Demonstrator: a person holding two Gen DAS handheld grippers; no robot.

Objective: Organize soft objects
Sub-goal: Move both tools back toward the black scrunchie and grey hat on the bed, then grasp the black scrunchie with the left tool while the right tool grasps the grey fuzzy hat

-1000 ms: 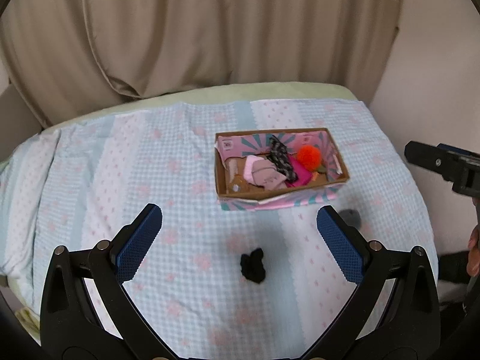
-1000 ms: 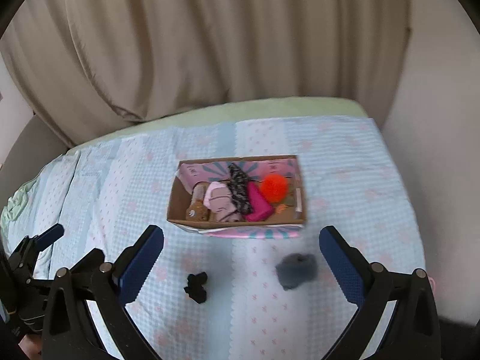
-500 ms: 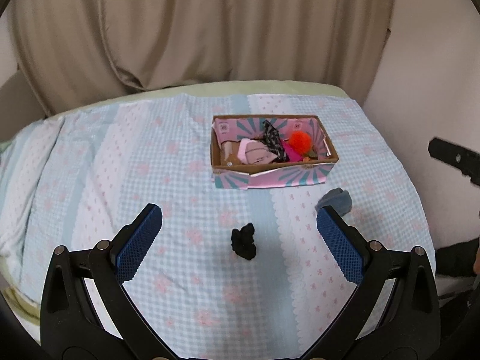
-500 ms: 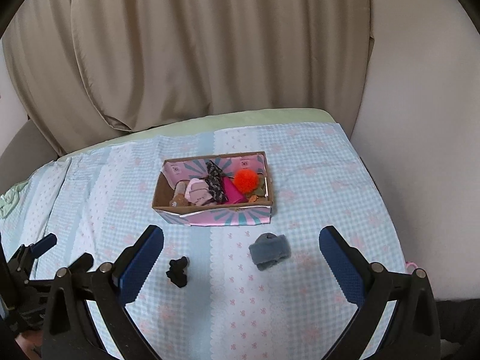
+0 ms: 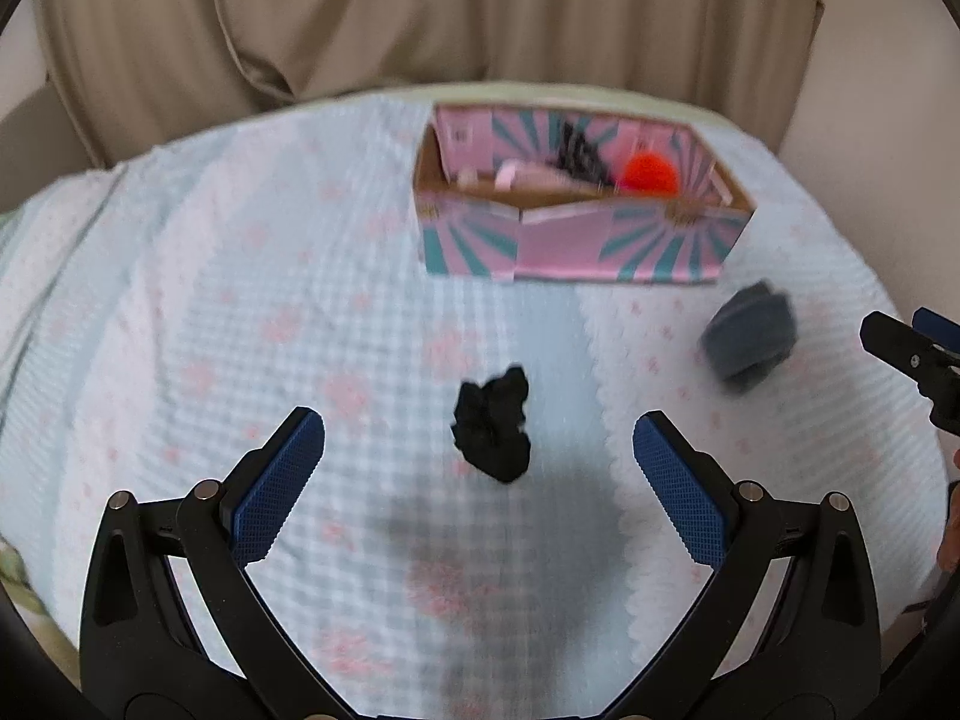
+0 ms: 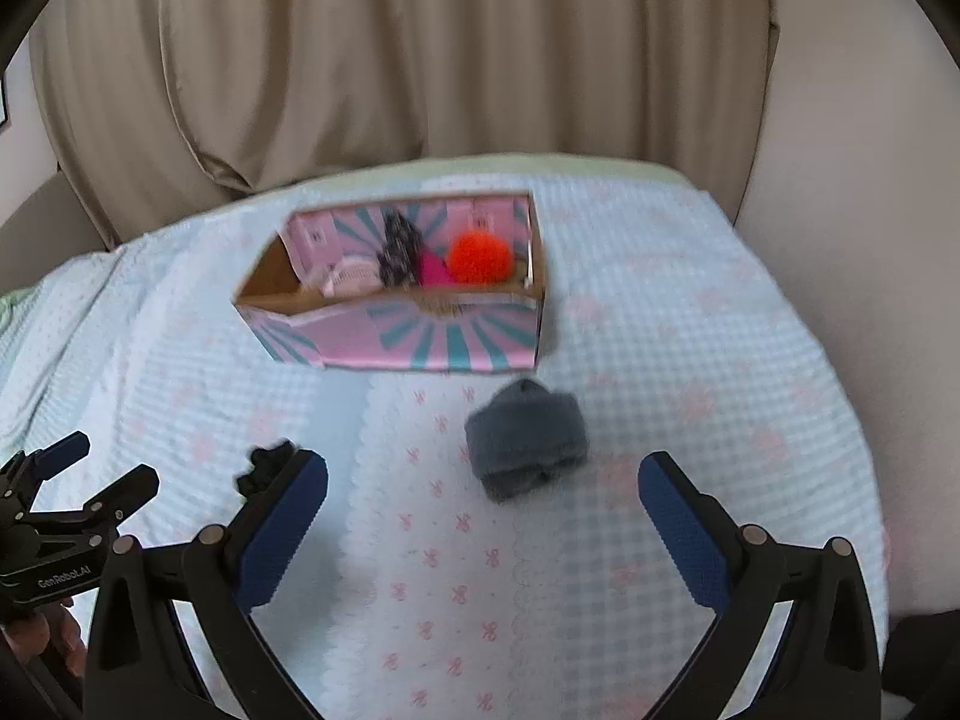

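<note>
1. Left claw (image 5: 479, 468) wide open, empty, aimed at black scrap (image 5: 493, 427) on bed (image 5: 240, 312).
2. Right claw (image 6: 483, 510) wide open, empty, grey roll (image 6: 527, 438) just ahead, near box (image 6: 396, 330).
3. Advice: drop low, centre fingers, pinch the bulk, not the bedcover.

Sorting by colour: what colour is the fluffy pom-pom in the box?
Bright orange-red pom-pom; clearest in the right wrist view.

– What do we have loose on the bed?
– A crumpled black scrunchie (image 5: 493, 429) and, well to its right, a folded grey cloth bundle (image 6: 527, 437).
– And behind them?
– Our pink-and-teal cardboard box (image 6: 414, 333), open-topped, holding an orange pom-pom (image 6: 480, 257) among other soft pieces.
</note>
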